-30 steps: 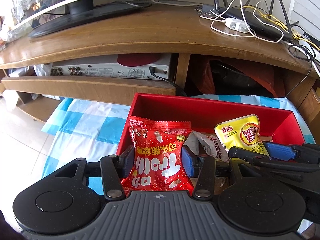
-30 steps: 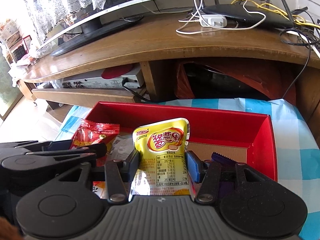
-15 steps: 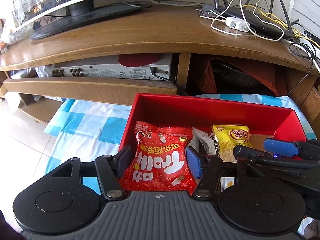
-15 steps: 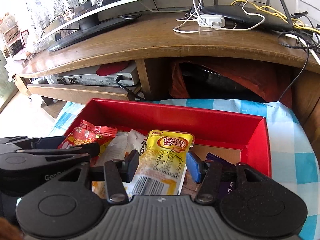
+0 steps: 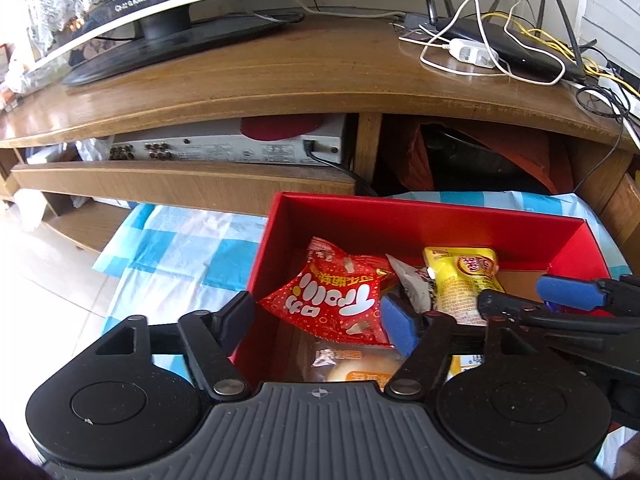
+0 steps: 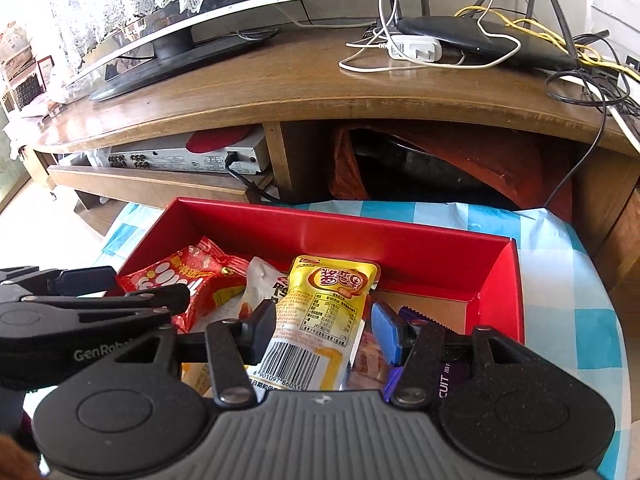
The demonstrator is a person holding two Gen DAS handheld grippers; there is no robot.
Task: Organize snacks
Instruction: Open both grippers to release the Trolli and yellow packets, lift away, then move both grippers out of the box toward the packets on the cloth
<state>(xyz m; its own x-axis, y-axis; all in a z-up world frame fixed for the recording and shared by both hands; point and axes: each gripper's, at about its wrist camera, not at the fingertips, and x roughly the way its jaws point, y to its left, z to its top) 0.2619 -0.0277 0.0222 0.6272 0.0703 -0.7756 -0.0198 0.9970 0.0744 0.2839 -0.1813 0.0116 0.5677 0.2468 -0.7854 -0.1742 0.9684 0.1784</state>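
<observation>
Two grippers hang over your red box (image 5: 420, 220): the left gripper (image 5: 320, 316), its jaws just opened wide, has the red snack bag (image 5: 332, 300) lying loose near the box's left wall. Your right gripper (image 6: 324, 328) stands narrow around the yellow pouch (image 6: 324, 312), which lies flat mid-box; whether its pads press you cannot tell.

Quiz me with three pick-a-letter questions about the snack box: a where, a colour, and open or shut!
1. Where is the red crinkly snack bag? A in the red cardboard box; B on the wooden stand; C on the floor.
2. What colour is the barcoded pouch? A green; B yellow; C blue.
3. The left gripper is: A open; B shut on the bag; C out of view.
Answers: 1 A, box walls surround it. 2 B, yellow front. 3 A, its jaws have just been opening, one pad clear of the bag.
</observation>
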